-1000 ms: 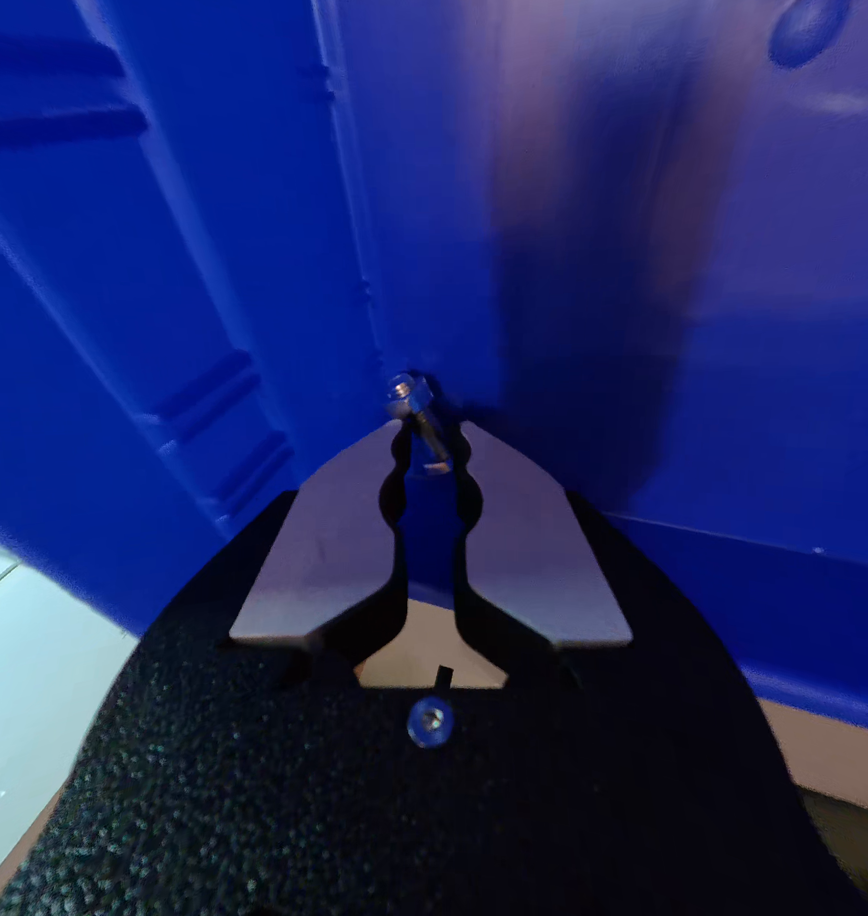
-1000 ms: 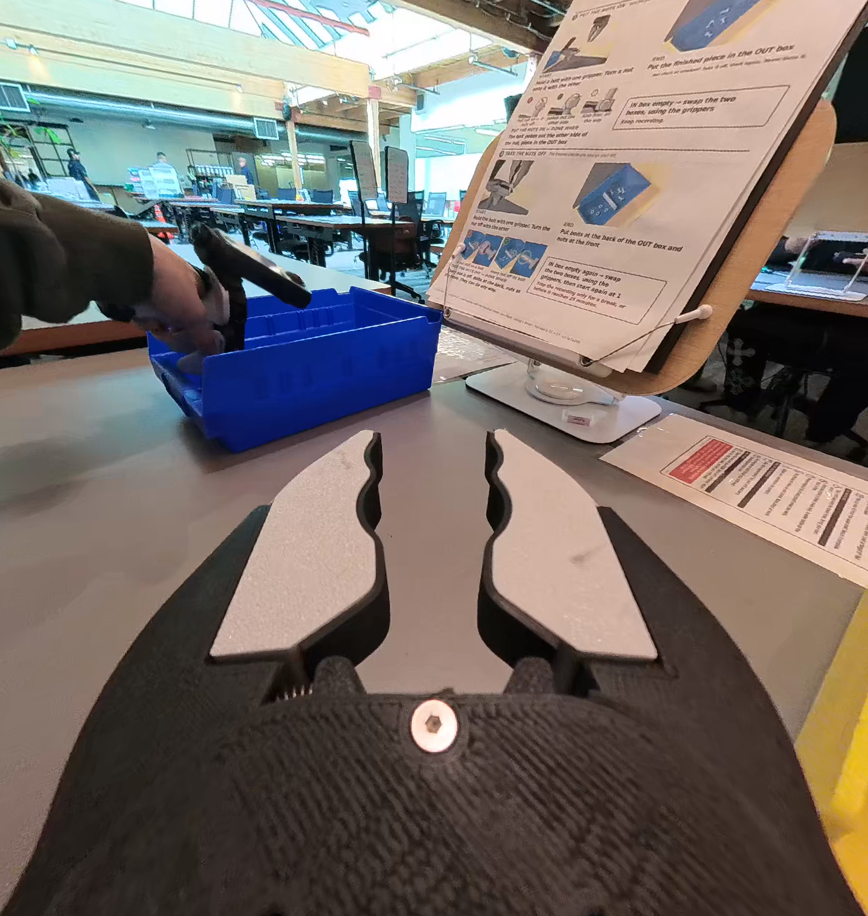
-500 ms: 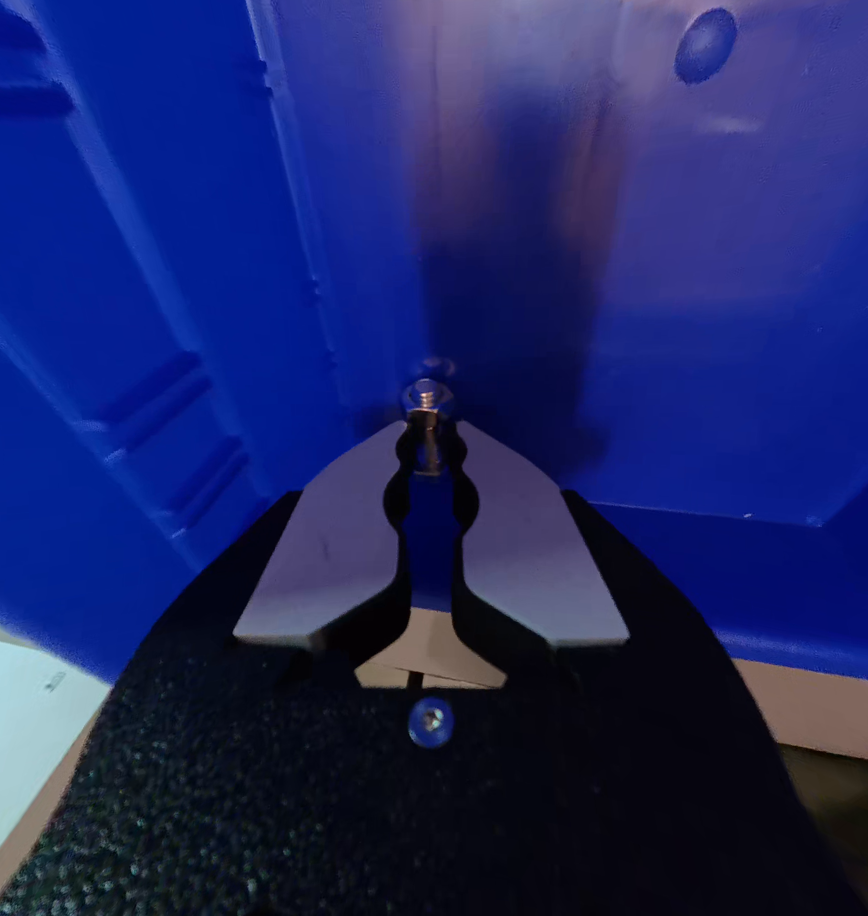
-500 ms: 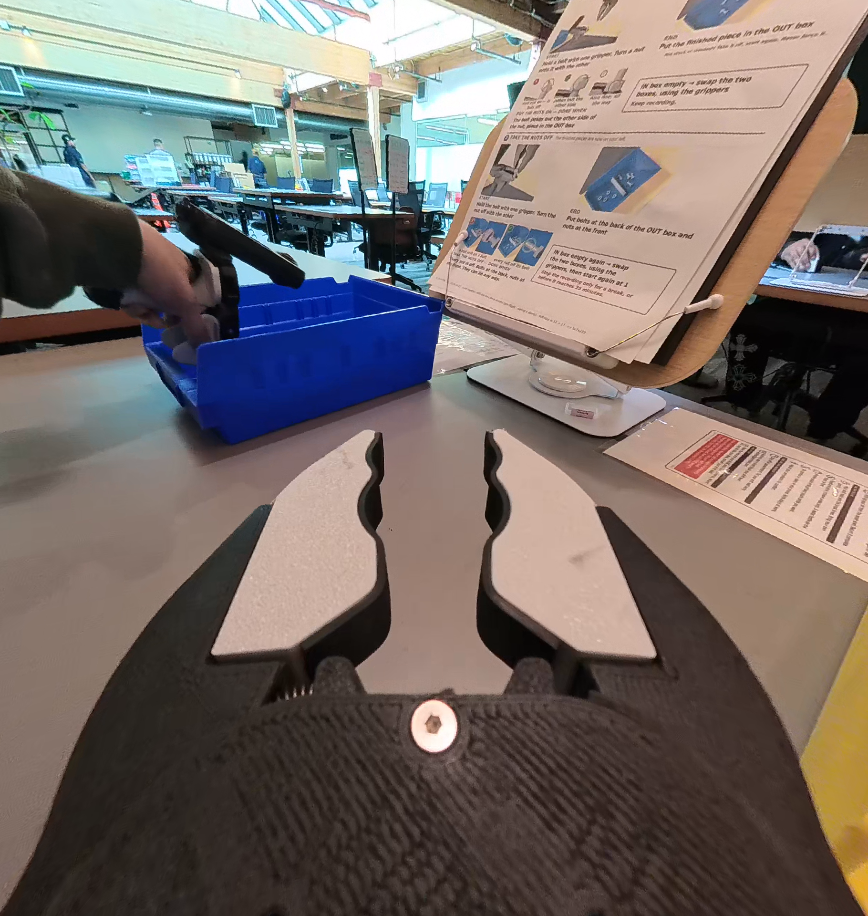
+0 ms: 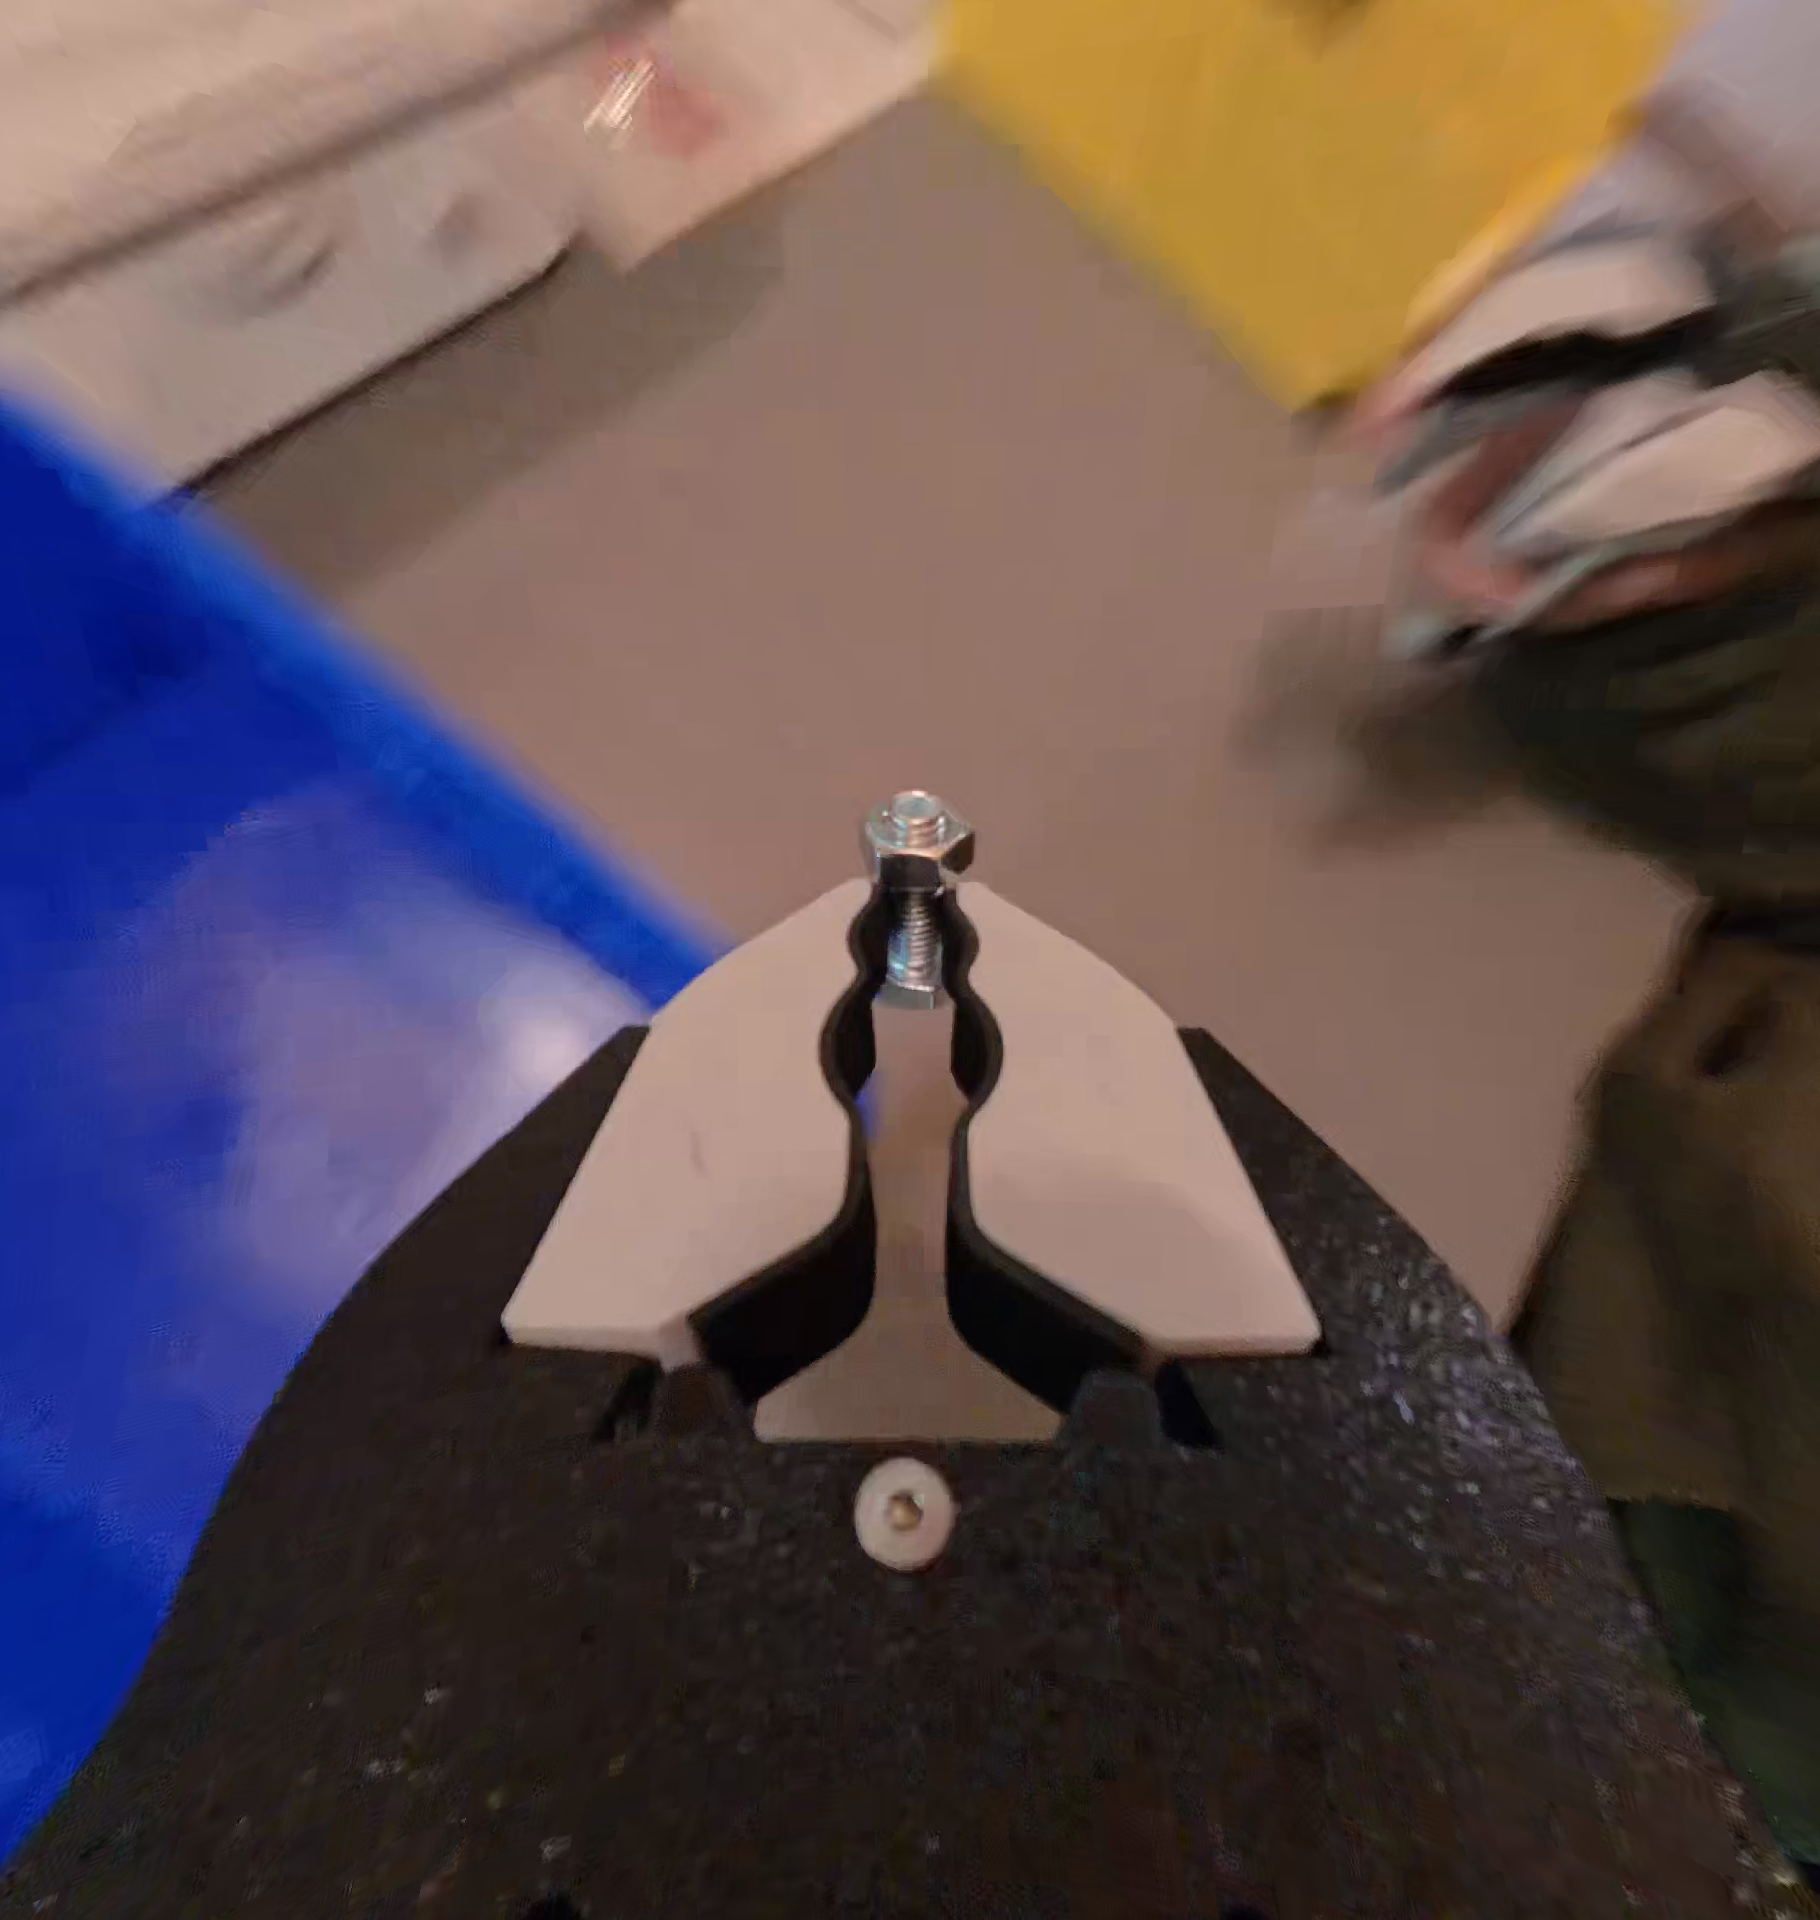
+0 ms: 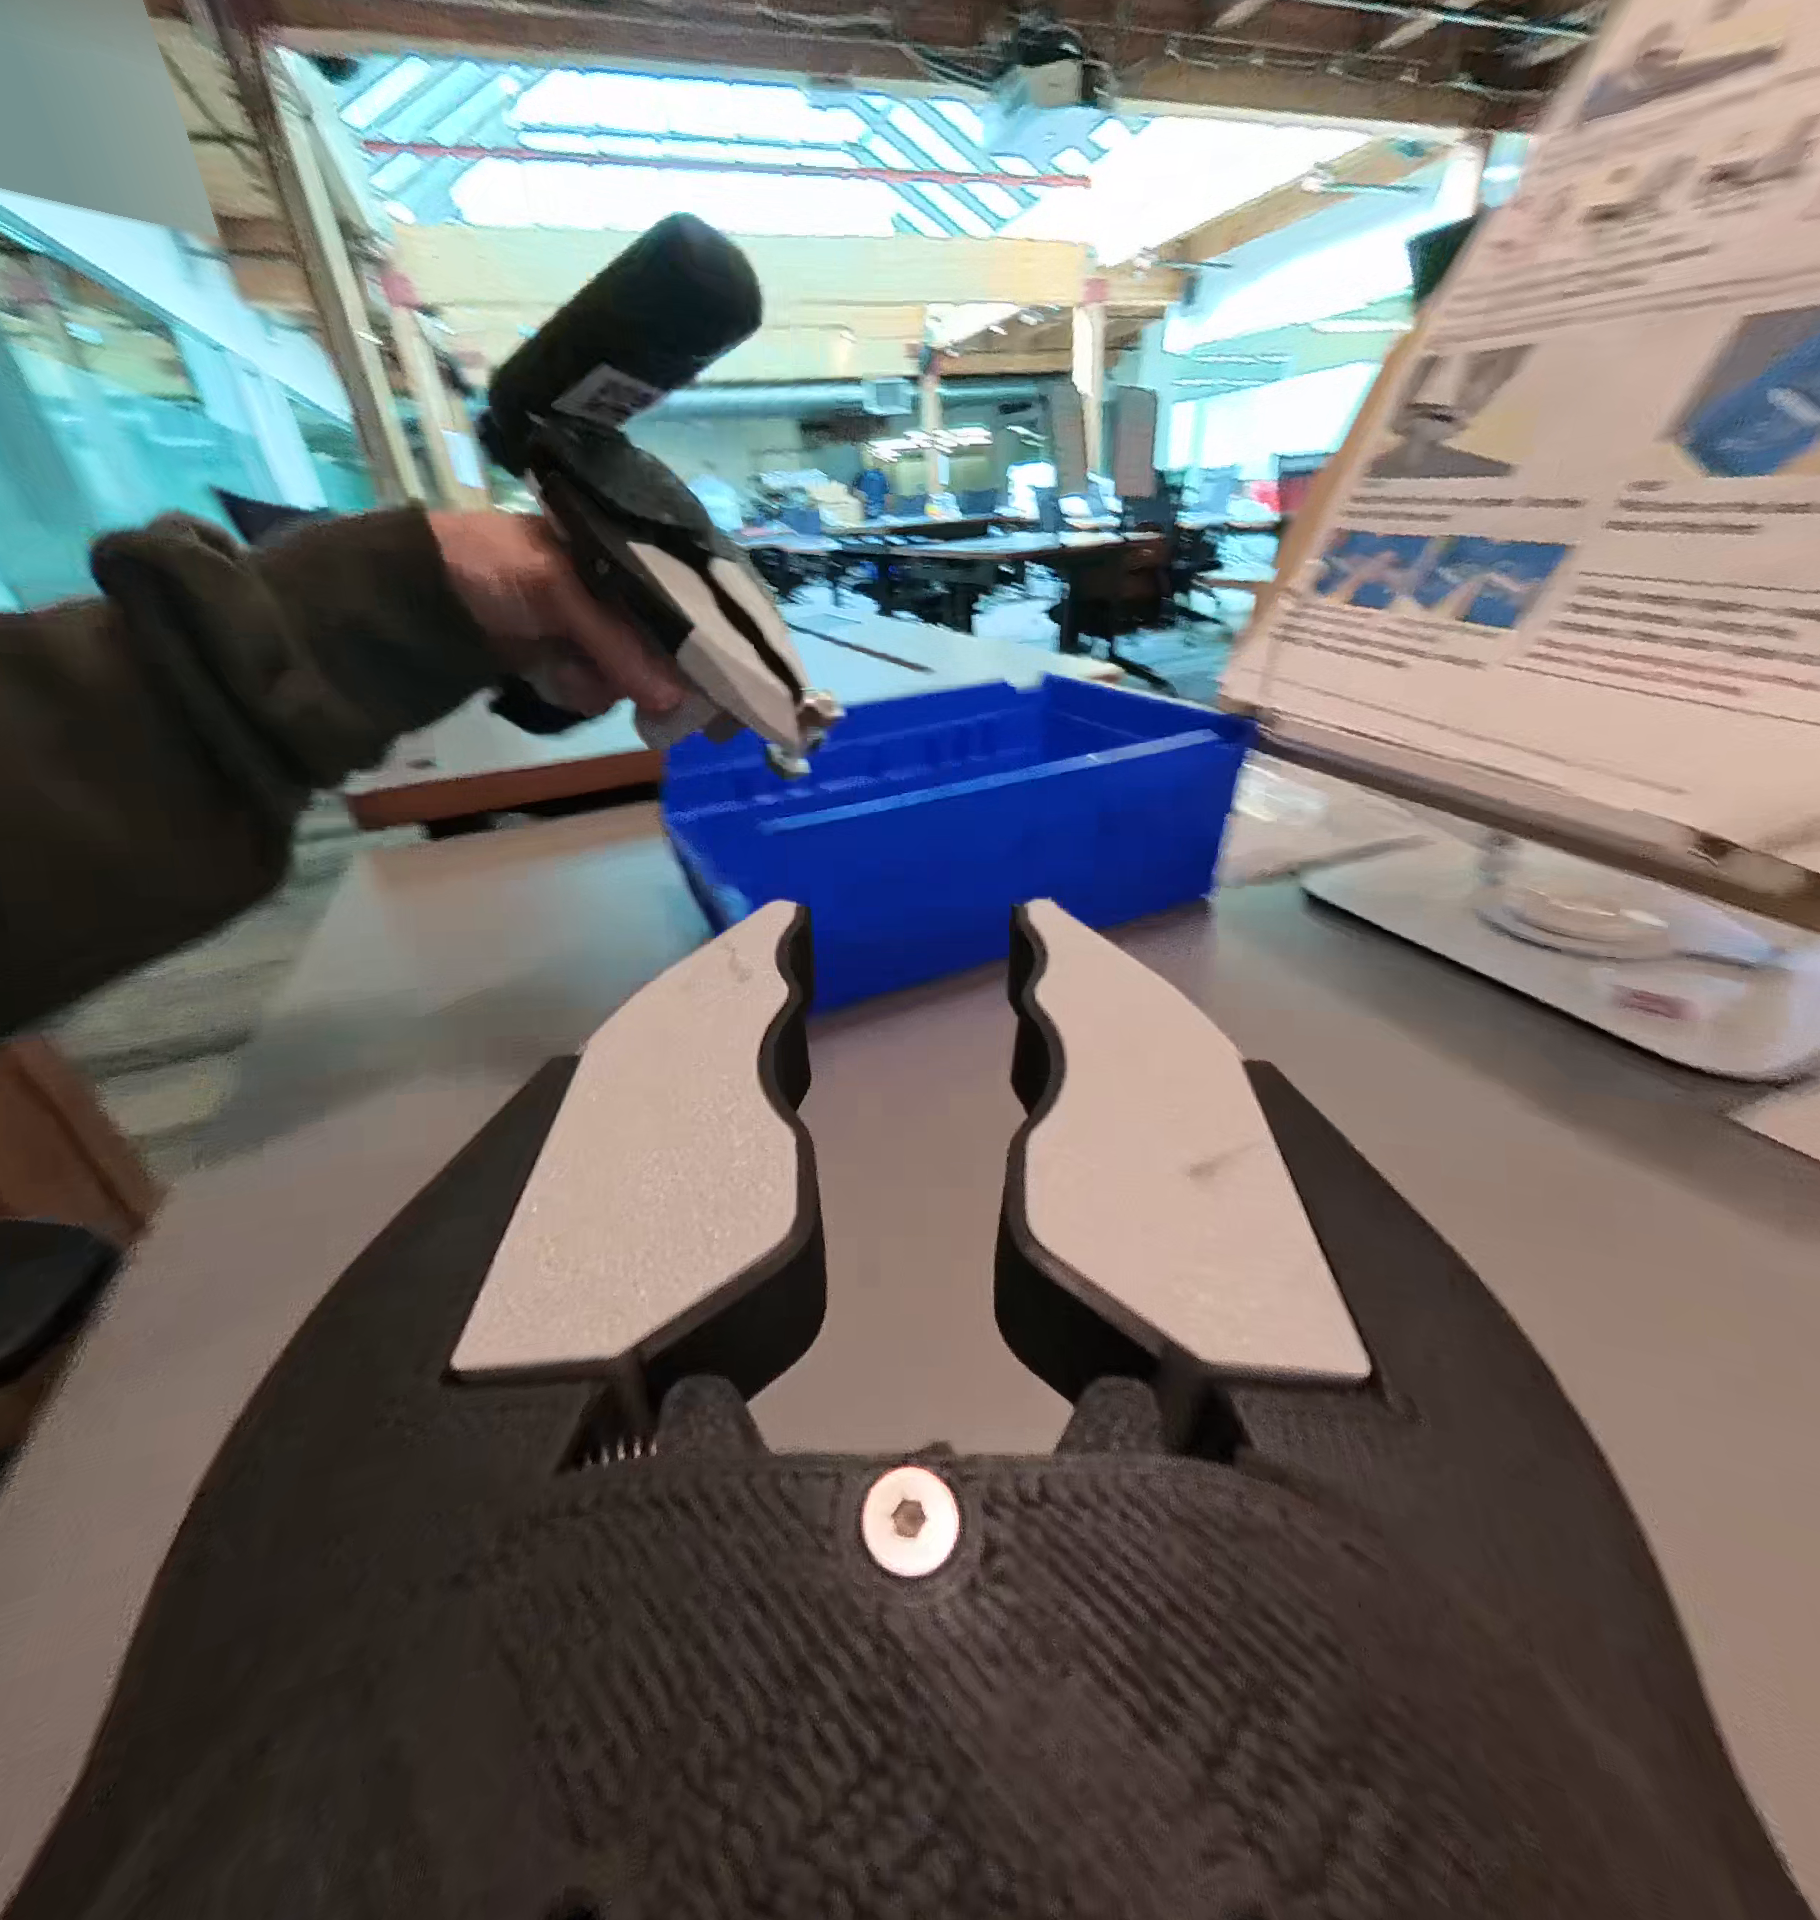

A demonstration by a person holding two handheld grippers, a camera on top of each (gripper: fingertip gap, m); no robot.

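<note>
Left hand-held gripper (image 5: pixel 911 914) pinches a bolt (image 5: pixel 912 951) by its shank; right hand-held gripper (image 6: pixel 908 940) is spread and empty.

Bolt points forward from the fingertips, with a nut (image 5: pixel 918 840) threaded on its far end, clear of the blue bin (image 6: pixel 947 831) and above the desk (image 5: pixel 885 540). Right hand-held gripper hovers low over the desk, just short of the bin, near a paper stand (image 6: pixel 1571 499). Risk, as a judgement: contact is limited to the thin threaded shank at the fingertips, so a jolt or slackened squeeze could let the bolt pivot or drop; left view is motion-blurred.
</note>
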